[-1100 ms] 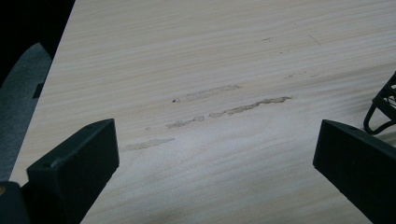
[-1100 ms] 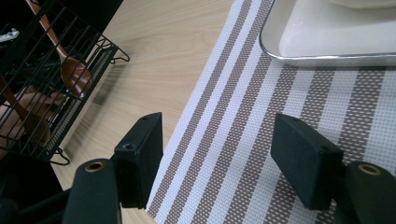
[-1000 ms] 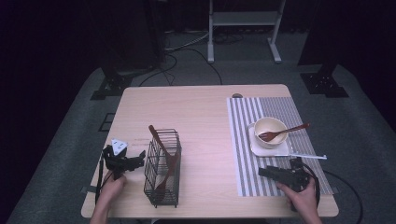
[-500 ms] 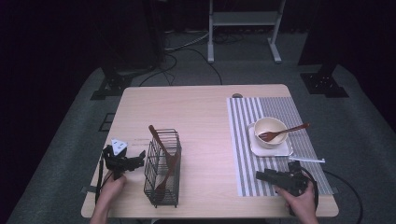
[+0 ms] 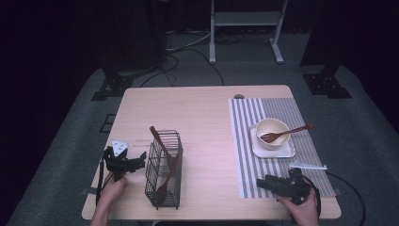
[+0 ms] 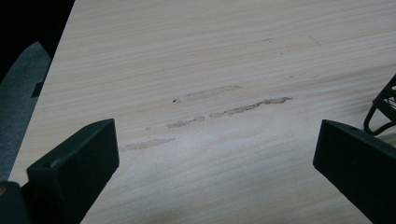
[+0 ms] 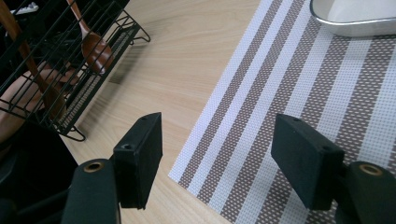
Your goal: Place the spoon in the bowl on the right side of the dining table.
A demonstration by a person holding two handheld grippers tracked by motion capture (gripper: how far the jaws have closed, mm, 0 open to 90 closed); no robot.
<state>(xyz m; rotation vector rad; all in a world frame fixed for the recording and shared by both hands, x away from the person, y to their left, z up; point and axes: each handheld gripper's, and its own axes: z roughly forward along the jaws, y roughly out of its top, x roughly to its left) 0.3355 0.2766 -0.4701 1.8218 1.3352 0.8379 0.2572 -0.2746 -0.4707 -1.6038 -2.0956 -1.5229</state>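
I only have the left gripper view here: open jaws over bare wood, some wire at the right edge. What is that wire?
Observer: A black wire basket holding wooden utensils.
Operator: Where is the right gripper?
Observer: The right gripper is open, over the near left edge of a striped placemat.
Operator: Anything on that mat?
Observer: A cream bowl on a plate, with a wooden spoon resting in the bowl.

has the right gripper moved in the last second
Yes. In the high view the right gripper has slid toward the table's near edge, farther from the square plate on the striped mat.
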